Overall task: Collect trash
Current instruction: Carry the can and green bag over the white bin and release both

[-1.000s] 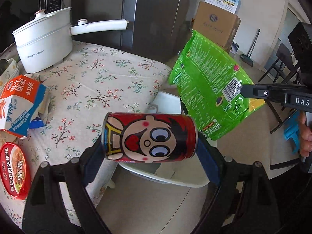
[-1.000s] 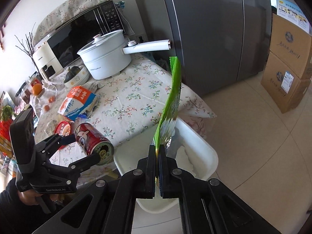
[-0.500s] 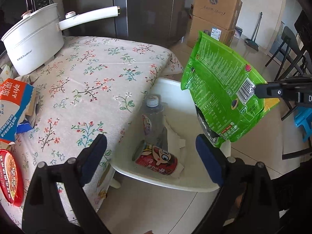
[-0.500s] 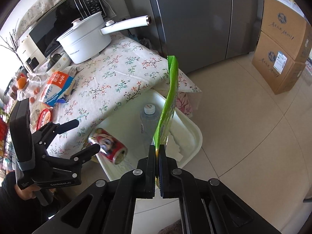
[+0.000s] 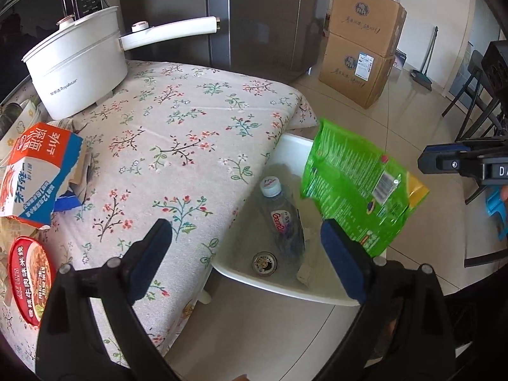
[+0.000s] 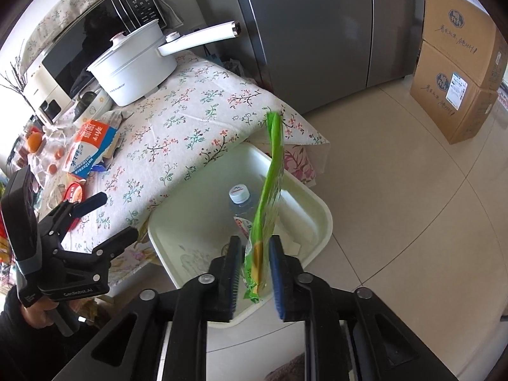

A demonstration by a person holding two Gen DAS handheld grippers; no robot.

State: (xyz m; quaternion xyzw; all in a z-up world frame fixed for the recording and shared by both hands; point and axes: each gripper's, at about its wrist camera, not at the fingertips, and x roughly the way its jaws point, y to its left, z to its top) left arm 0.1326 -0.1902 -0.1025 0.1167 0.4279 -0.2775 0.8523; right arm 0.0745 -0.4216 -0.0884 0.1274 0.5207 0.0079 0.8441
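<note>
Green bag (image 6: 269, 203) between parted fingers of right hand-held gripper (image 6: 254, 265), untouched, above white bin (image 6: 320, 222); left hand-held gripper (image 5: 247, 254) wide open, empty

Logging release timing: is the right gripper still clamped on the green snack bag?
Open. The right gripper has its jaws spread either side of the green snack bag, gaps showing, above the white plastic bin.

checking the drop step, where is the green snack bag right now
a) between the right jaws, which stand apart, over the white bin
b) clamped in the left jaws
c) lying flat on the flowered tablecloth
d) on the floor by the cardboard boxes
a: the green snack bag hangs between the right gripper jaws, which stand apart with a gap on each side of it, above the white bin; the left gripper is open and empty.
</note>
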